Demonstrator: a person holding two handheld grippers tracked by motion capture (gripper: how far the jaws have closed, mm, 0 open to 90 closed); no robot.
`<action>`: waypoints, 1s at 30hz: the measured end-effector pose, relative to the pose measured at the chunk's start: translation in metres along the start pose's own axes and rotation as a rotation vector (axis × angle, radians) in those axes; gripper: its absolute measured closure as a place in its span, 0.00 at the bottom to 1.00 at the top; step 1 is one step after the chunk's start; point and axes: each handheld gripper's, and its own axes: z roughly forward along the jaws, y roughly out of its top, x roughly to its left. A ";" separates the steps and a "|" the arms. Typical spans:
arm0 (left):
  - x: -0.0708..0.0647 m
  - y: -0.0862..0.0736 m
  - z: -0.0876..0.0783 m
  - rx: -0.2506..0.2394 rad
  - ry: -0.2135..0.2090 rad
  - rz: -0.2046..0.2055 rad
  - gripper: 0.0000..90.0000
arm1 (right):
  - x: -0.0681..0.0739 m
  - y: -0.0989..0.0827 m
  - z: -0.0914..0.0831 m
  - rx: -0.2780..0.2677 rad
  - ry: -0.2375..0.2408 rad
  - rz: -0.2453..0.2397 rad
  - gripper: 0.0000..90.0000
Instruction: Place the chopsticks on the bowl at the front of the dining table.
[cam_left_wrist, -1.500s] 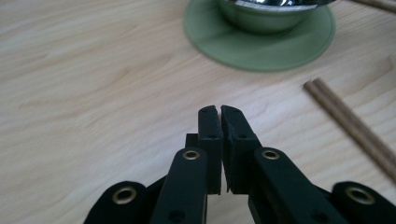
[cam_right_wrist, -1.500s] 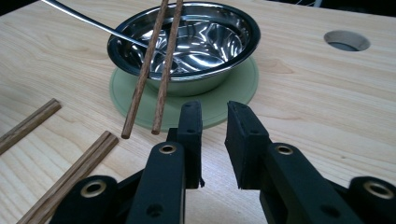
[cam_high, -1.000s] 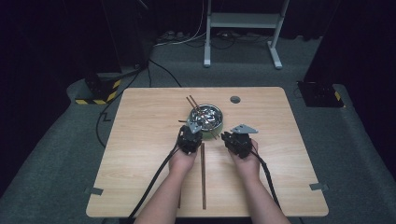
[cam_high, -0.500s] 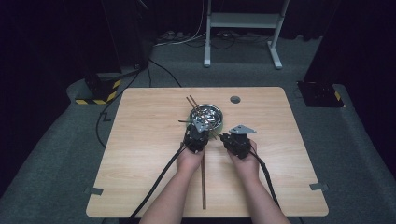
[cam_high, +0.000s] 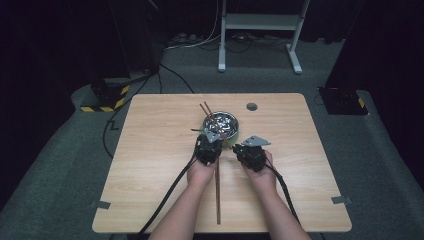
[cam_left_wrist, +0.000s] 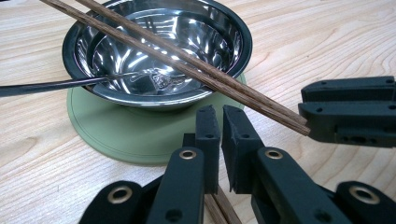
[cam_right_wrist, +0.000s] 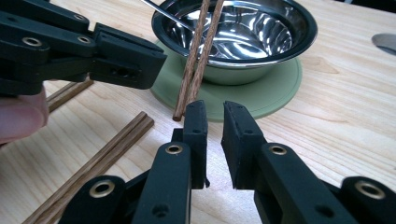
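Note:
A steel bowl stands on a round green mat. A pair of brown chopsticks lies across its rim. A spoon handle sticks out of the bowl. My left gripper points at the mat; its jaws have just been opening to a thin slit, with nothing between them. My right gripper is narrowly open and empty, with the chopsticks' near ends just beside its left jaw.
A second pair of chopsticks lies on the wooden table, running from under my left gripper toward the front edge. A small grey disc sits behind the bowl. Cables trail back from both grippers.

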 end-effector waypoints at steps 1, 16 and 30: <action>0.000 0.000 0.000 0.000 0.000 0.000 0.94 | 0.000 0.000 0.000 0.000 0.000 0.000 0.89; -0.001 0.001 0.005 0.004 0.007 -0.018 0.91 | 0.001 0.000 0.001 -0.019 -0.015 0.021 0.89; 0.004 0.003 0.001 -0.001 0.009 -0.003 0.91 | 0.009 0.001 0.002 -0.015 0.011 -0.024 0.87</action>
